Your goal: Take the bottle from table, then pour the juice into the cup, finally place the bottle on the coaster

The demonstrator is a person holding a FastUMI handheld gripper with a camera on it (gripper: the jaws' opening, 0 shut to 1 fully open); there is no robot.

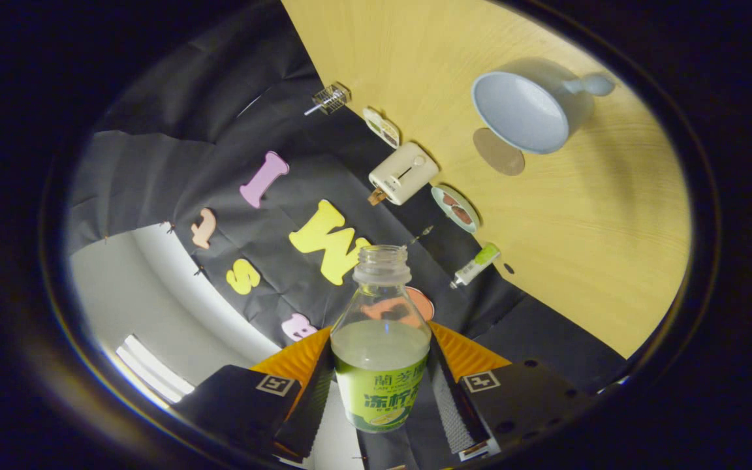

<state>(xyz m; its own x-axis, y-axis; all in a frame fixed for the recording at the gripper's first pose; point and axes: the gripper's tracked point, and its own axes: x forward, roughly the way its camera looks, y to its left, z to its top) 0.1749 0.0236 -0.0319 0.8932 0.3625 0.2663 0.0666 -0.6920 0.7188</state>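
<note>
A clear uncapped bottle [381,339] with a green label and pale juice sits between my fingers, and my gripper [381,385] is shut on it. The view is rolled, so the wooden table [585,215] stands tilted far beyond the bottle's open mouth. On that table a pale blue cup [521,111] with a handle shows its open inside. A round brown coaster [498,151] lies flat right beside the cup, partly under its rim in this view.
Along the table's back edge by the black cloth wall lie a cream toaster [403,173], a small plate [455,209] with brown food, another small dish [382,126], a green-capped tube [475,265] and a wire basket [331,98].
</note>
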